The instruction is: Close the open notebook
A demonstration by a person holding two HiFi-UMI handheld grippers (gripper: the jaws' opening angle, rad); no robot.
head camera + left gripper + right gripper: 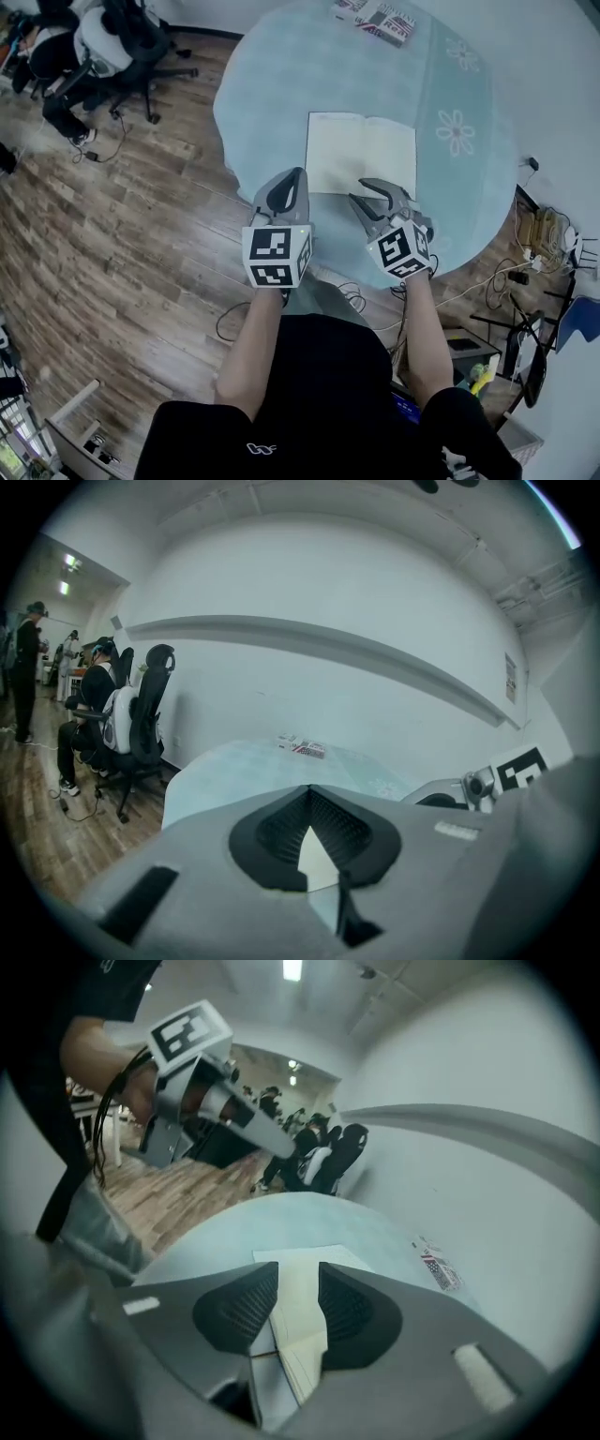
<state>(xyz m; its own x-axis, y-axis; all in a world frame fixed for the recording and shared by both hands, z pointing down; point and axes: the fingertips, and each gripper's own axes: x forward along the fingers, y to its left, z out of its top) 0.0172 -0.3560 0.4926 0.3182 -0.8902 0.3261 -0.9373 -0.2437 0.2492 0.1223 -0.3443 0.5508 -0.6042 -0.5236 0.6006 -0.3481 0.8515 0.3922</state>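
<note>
You are holding the right claw released and empty by the near edge of the notebook, which is lying open on the bench, with the left claw clenched on nothing, so be aiming low under one cover's outer edge.

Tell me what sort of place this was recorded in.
Probably a shared office or lab room: a round table under a pale blue cloth, office chairs with people seated off to one side, and cables trailing over a wood floor.
</note>
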